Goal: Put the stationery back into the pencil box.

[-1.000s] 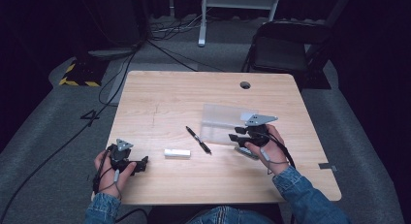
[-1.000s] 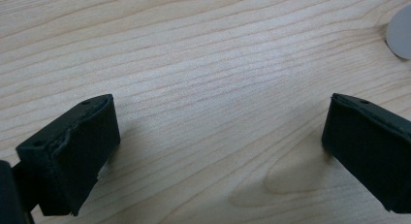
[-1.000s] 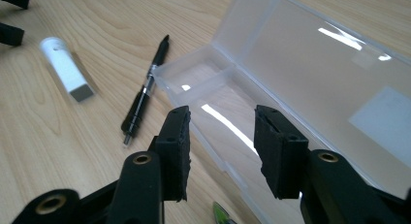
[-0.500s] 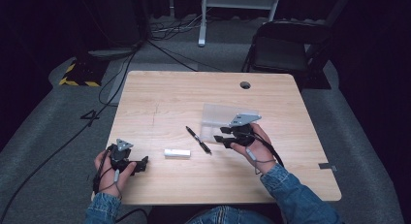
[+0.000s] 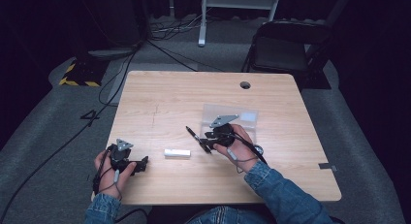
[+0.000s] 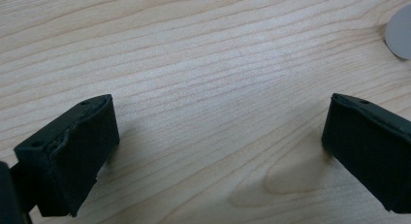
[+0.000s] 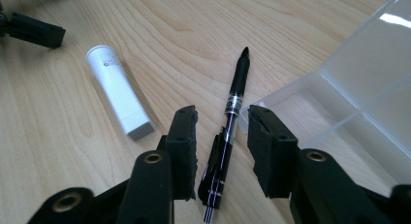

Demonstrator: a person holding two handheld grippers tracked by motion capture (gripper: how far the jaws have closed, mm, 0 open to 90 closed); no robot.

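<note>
Black pen flat on the wooden table, just left of the clear plastic compartment box, tip pointing away along the right gripper view, clip end toward the camera. In the high view, same pen lying aslant near the table's middle, lower end under the right gripper. Straddled by the right gripper: one black pad on either side of the barrel, a narrow gap visible on each side, pads not yet pressing. Jaws just been closing in, pen between them, still resting on the wood.

White capped tube, something like a glue stick or eraser, lying near the pen's left, apart from it; in the high view between the two hands.

Left gripper parked low on the table's near left edge, held in the left hand. Released: jaws spread wide in the left gripper view, bare wood grain between the pads. Well apart from pen and tube.

Folding chair beyond the far edge, cables on the grey floor.
</note>
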